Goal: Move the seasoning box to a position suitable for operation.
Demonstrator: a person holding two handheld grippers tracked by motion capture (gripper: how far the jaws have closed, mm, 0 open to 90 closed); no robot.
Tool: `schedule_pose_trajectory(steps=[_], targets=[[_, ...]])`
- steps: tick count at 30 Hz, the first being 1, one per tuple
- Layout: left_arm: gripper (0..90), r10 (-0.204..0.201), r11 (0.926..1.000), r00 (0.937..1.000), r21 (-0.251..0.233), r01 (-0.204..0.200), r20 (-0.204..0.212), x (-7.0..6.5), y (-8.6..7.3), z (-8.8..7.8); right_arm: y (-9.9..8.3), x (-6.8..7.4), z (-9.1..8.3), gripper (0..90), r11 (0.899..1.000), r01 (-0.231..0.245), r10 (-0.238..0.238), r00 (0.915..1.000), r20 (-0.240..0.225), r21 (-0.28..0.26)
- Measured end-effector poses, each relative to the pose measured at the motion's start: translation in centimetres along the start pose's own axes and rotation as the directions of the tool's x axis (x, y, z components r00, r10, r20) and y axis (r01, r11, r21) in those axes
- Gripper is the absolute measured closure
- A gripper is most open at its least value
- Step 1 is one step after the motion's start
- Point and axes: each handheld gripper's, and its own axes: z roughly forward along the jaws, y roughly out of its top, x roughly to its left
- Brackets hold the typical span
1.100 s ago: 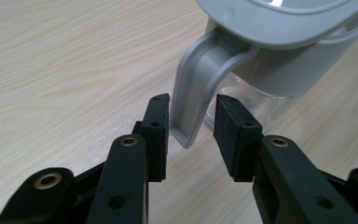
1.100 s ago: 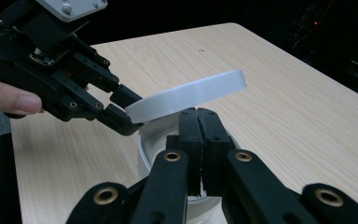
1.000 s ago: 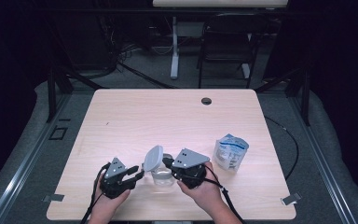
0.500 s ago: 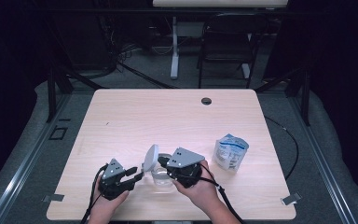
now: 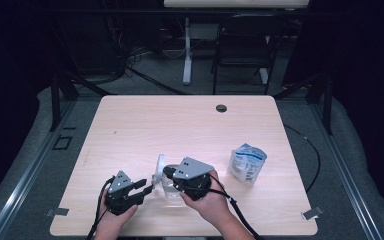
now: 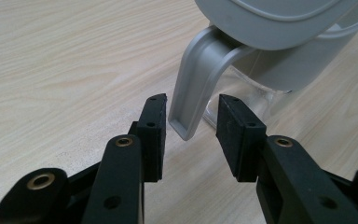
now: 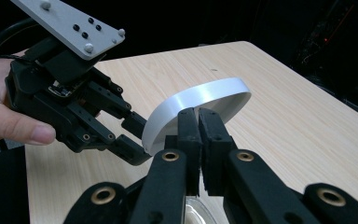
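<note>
Clear jug point(image 5: 166, 186) stands near front edge of worktop point(image 5: 145, 125), between both hands.

Left tongs point(image 6: 191, 122) half open, jaws have just been widening; grey handle point(image 6: 193, 88) sits in gap, pads not pressing. Handle long axis runs upright, tip hanging just ahead of jaws. Left hand nearer handle.

Right tongs point(image 7: 198, 122) pinched shut on rim of white lid point(image 7: 200, 100), lid tilted up on edge above jug mouth.

Blue-white pouch point(image 5: 247, 162) right of jug, well apart; print too small to read.
</note>
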Motion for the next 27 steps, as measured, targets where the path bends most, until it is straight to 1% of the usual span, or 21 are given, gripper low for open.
schedule_pose_trajectory(steps=[6, 9, 14, 15, 19, 21, 23, 26, 27], targets=[[63.0, -0.006, 1.0000, 0.9999, -0.006, 0.006, -0.009, 0.31, -0.24, -0.16, 0.41, 0.14, 0.27, 88.0, 1.000, 0.004, -0.004, 0.9999, -0.010, -0.004], [62.7, -0.015, 0.9999, 0.9998, -0.006, 0.015, -0.008, 0.46, -0.43, -0.22, 0.46, 0.24, 0.36, 87.9, 1.000, 0.009, -0.009, 0.9999, -0.006, -0.003], [61.8, -0.019, 0.9998, 0.9998, -0.005, 0.019, -0.008, 0.58, -0.61, -0.31, 0.48, 0.21, 0.25, 86.8, 1.000, 0.007, -0.007, 1.0000, -0.006, -0.007], [61.8, -0.022, 0.9997, 0.9997, -0.011, 0.022, -0.010, 0.57, -0.65, -0.28, 0.49, 0.22, 0.23, 86.4, 1.000, 0.009, -0.009, 1.0000, -0.003, -0.007], [60.7, -0.027, 0.9996, 0.9996, -0.014, 0.027, -0.011, 0.66, -0.70, -0.45, 0.44, 0.15, 0.09, 83.2, 1.000, 0.005, -0.005, 1.0000, 0.003, -0.006], [59.8, -0.037, 0.9989, 0.9993, -0.028, 0.036, -0.012, 0.69, -0.76, -0.51, 0.38, 0.14, -0.02, 81.5, 1.000, 0.003, -0.003, 1.0000, 0.007, -0.008], [58.4, -0.035, 0.9989, 0.9994, -0.031, 0.035, -0.001, 0.69, -0.76, -0.55, 0.33, 0.11, -0.18, 79.8, 1.000, 0.003, -0.003, 0.9999, 0.013, -0.009], [57.4, -0.028, 0.9990, 0.9996, -0.036, 0.028, 0.007, 0.64, -0.72, -0.61, 0.23, 0.01, -0.43, 75.1, 1.000, 0.001, -0.001, 0.9997, 0.024, -0.014], [57.4, -0.032, 0.9987, 0.9995, -0.039, 0.032, 0.007, 0.64, -0.71, -0.65, 0.19, -0.02, -0.52, 72.7, 1.000, -0.001, 0.001, 0.9995, 0.032, -0.015]])
